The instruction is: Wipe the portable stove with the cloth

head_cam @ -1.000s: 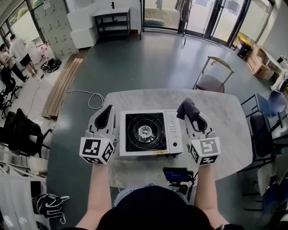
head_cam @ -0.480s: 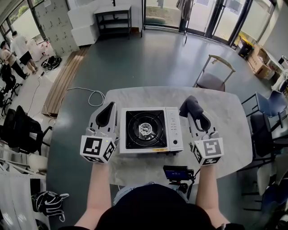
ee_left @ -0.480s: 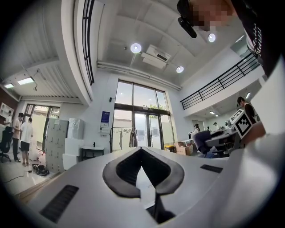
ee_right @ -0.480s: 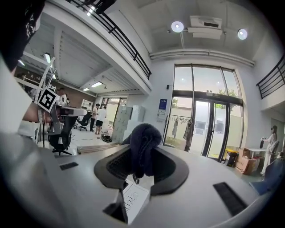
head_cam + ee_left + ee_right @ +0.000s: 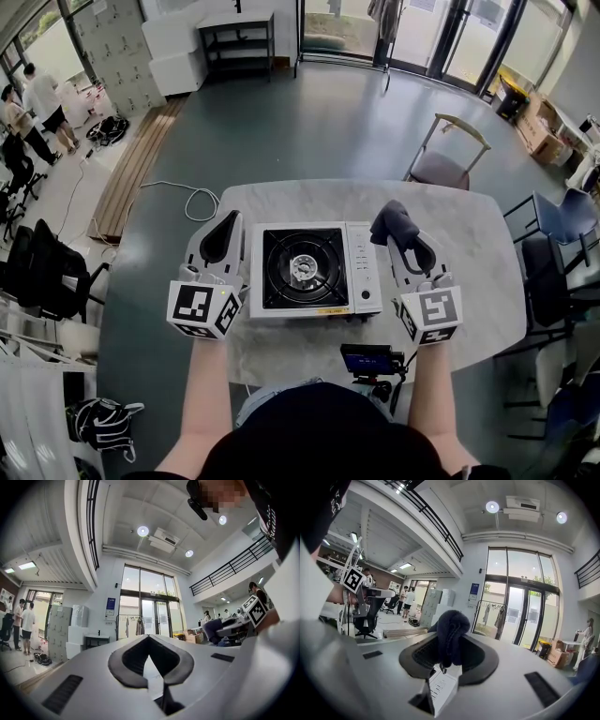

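A white portable stove with a black burner top sits in the middle of the grey marble table. My right gripper hovers just right of the stove, shut on a dark cloth that bunches above its tips; the right gripper view shows the same cloth pinched between the jaws with a white tag hanging below. My left gripper is just left of the stove, its jaws shut with nothing between them, as the left gripper view shows.
A small black device on a stand sits at the table's near edge. A chair stands behind the table, dark chairs at the right. A cable lies on the floor at the far left.
My right gripper with the cloth has drifted slightly, up and then a touch left toward the stove. The left gripper has barely moved.
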`<state>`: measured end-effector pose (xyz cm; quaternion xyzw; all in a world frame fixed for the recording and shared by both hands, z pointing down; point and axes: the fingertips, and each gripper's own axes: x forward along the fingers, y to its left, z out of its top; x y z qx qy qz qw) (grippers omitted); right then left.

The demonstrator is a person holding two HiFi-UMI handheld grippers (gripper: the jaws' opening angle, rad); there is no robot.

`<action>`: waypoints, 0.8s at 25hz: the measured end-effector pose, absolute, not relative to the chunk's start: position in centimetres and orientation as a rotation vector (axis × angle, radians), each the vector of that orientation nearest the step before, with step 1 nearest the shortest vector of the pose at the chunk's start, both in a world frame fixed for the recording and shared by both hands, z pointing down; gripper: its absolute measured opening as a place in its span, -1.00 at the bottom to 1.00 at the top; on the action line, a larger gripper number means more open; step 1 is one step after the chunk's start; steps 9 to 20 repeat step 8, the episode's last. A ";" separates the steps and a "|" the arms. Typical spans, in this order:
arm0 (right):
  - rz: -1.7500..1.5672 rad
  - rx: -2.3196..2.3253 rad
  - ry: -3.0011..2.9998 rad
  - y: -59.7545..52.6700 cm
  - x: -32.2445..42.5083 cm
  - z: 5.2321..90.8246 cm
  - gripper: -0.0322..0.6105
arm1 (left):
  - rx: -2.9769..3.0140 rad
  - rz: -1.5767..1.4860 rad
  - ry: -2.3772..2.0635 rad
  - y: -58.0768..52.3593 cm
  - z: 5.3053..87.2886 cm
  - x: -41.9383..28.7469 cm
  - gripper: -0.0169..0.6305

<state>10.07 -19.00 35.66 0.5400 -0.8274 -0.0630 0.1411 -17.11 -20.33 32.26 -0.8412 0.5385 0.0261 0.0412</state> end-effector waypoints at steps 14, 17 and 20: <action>-0.185 1.548 -2.386 -18.8 9.8 35.5 -0.54 | -2.583 0.078 1.644 -20.2 32.2 -17.1 -0.91; -0.185 1.548 -2.386 -18.8 9.8 35.5 -0.54 | -2.583 0.078 1.644 -20.2 32.2 -17.1 -0.91; -0.185 1.548 -2.386 -18.8 9.8 35.5 -0.54 | -2.583 0.078 1.644 -20.2 32.2 -17.1 -0.91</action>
